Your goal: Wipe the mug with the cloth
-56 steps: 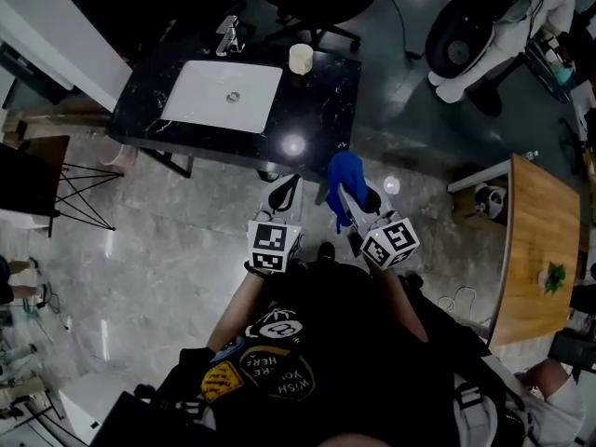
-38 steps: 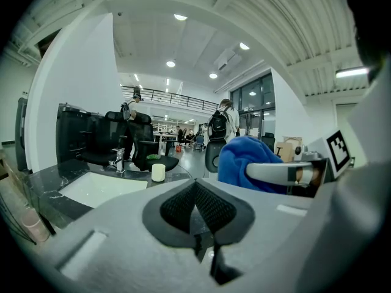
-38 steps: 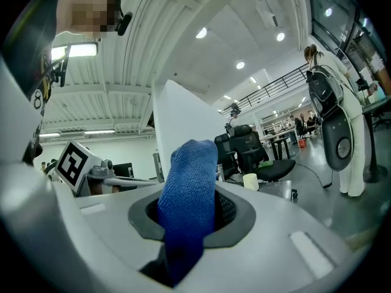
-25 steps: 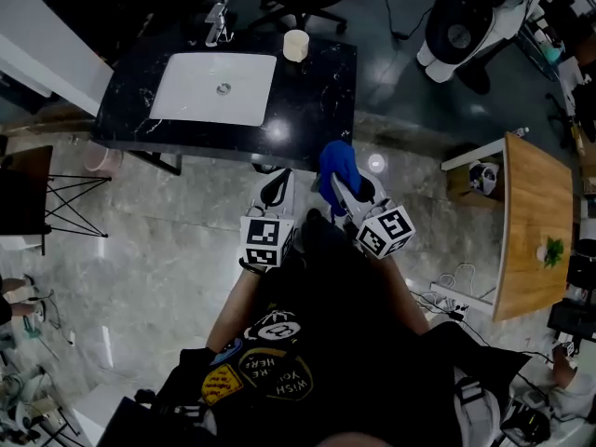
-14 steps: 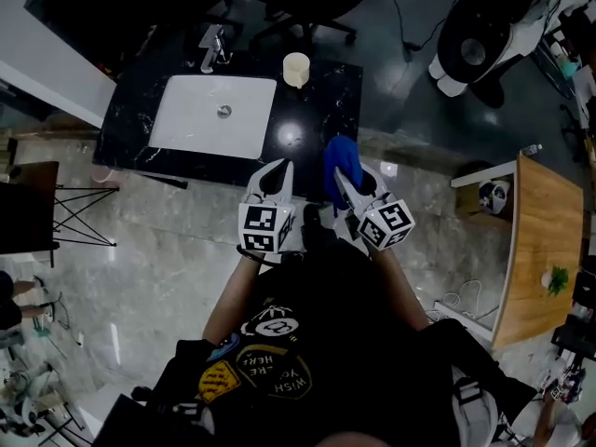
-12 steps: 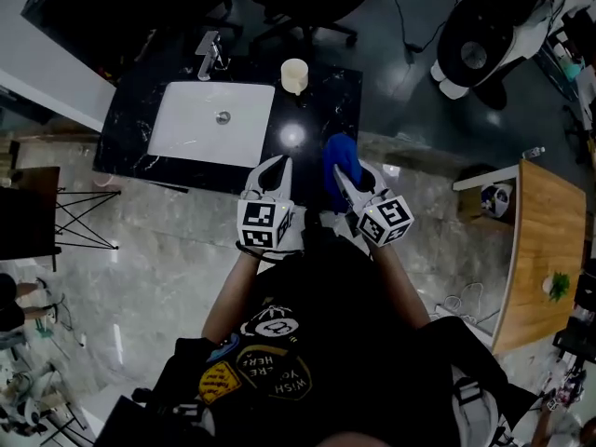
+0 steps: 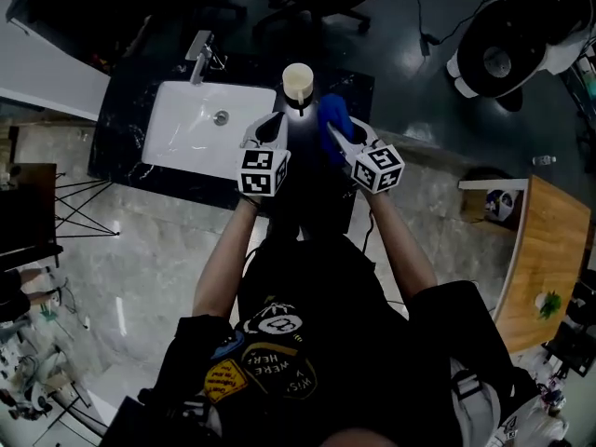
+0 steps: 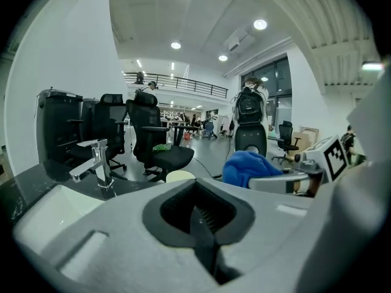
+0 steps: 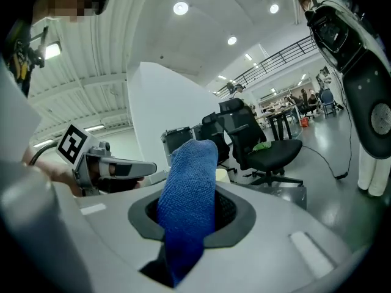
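A cream mug stands upright at the back edge of the black counter, right of the sink. My right gripper is shut on a blue cloth, which sticks up from its jaws just right of the mug. My left gripper hovers just left of and in front of the mug, its pads meeting with nothing between them. In the left gripper view the mug's rim peeks over the jaws, with the cloth to its right.
A white sink with a chrome faucet fills the counter's left half. A black office chair stands behind the counter. A wooden table is off to the right, a white machine at the upper right.
I have stepped up to the counter. Both grippers went from over the floor to over the counter, flanking the mug. The blue cloth stays clamped in the right gripper.
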The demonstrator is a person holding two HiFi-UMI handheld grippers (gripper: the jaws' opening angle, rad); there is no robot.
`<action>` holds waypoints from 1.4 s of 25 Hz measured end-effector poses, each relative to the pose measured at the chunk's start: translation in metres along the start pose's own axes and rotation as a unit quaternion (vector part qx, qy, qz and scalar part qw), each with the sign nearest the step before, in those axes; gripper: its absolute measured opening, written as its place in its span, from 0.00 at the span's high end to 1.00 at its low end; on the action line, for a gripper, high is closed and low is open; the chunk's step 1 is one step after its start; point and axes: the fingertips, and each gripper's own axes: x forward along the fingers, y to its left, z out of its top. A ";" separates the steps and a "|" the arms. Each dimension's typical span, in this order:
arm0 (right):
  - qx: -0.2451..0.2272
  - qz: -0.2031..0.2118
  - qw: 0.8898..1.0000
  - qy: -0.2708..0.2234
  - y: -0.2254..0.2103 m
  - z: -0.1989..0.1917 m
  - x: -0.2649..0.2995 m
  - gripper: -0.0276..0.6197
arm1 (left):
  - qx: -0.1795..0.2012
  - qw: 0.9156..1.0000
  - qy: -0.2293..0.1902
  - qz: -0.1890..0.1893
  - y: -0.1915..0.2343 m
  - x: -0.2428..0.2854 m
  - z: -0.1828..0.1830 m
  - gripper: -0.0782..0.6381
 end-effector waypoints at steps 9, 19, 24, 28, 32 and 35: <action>-0.001 -0.044 0.998 0.034 -0.064 0.015 0.092 0.82 | -0.032 0.993 0.106 -0.045 0.077 0.124 -0.022 0.88; 0.039 -0.045 0.997 0.041 -0.089 0.003 0.129 0.82 | -0.014 0.987 0.153 -0.046 0.086 0.156 -0.030 0.88; 0.223 0.006 0.974 -0.028 -0.100 -0.001 0.125 0.82 | -0.025 0.985 0.165 -0.045 0.085 0.157 -0.042 0.88; 0.338 0.044 0.938 -0.064 -0.105 -0.013 0.125 0.82 | -0.032 0.984 0.170 -0.043 0.085 0.157 -0.048 0.88; 0.350 0.024 0.936 -0.037 -0.110 -0.032 0.125 0.83 | -0.032 0.983 0.175 -0.042 0.084 0.158 -0.053 0.88; 0.276 0.002 0.961 0.018 -0.112 -0.034 0.128 0.83 | -0.032 0.982 0.181 -0.049 0.083 0.155 -0.057 0.88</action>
